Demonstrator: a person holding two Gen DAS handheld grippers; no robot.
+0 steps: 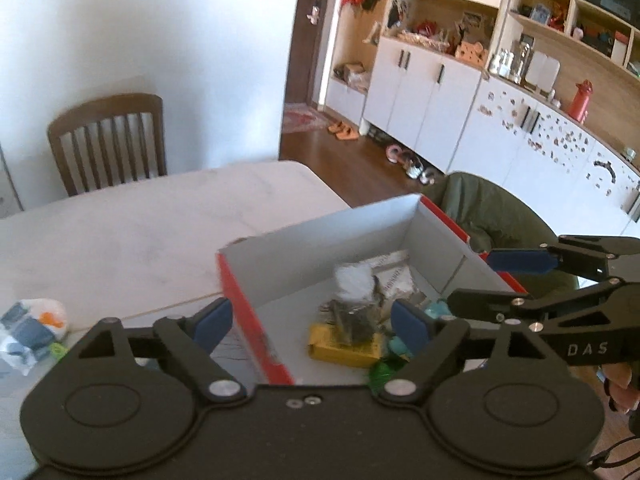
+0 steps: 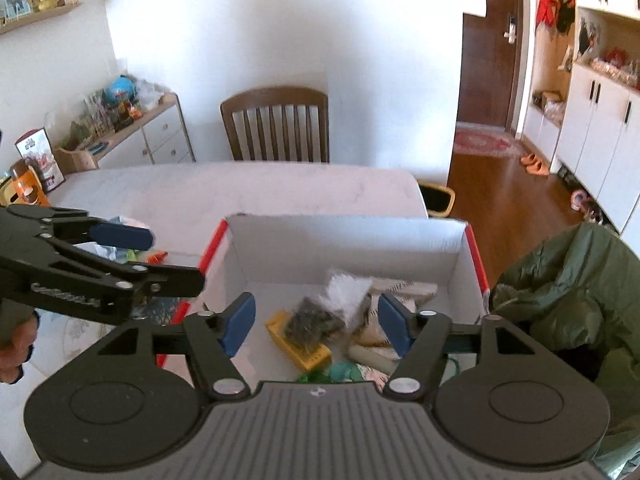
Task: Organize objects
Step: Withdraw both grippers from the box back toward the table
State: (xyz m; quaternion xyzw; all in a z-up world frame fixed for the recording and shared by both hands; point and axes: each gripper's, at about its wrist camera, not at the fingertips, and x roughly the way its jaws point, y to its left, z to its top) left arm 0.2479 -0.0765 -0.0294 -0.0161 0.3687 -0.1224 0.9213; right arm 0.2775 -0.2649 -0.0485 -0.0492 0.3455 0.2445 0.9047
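A red cardboard box with a white inside (image 1: 316,236) (image 2: 344,240) stands on the pale table. In it lie a yellow packet (image 1: 344,348) (image 2: 298,344), a dark bundle in clear wrap (image 1: 354,314) (image 2: 314,320), a white tuft (image 2: 346,286) and some green and teal bits (image 1: 384,372). My left gripper (image 1: 312,320) is open, straddling the box's left wall. My right gripper (image 2: 316,320) is open above the box's contents, holding nothing. Each gripper shows from the side in the other's view: the right gripper (image 1: 532,280) and the left gripper (image 2: 120,256).
A plastic bag of small items (image 1: 32,332) lies on the table left of the box. A wooden chair (image 2: 276,124) stands at the far side. A green jacket (image 2: 568,292) hangs over a seat to the right. A basket (image 2: 438,198) sits on the floor beyond the table.
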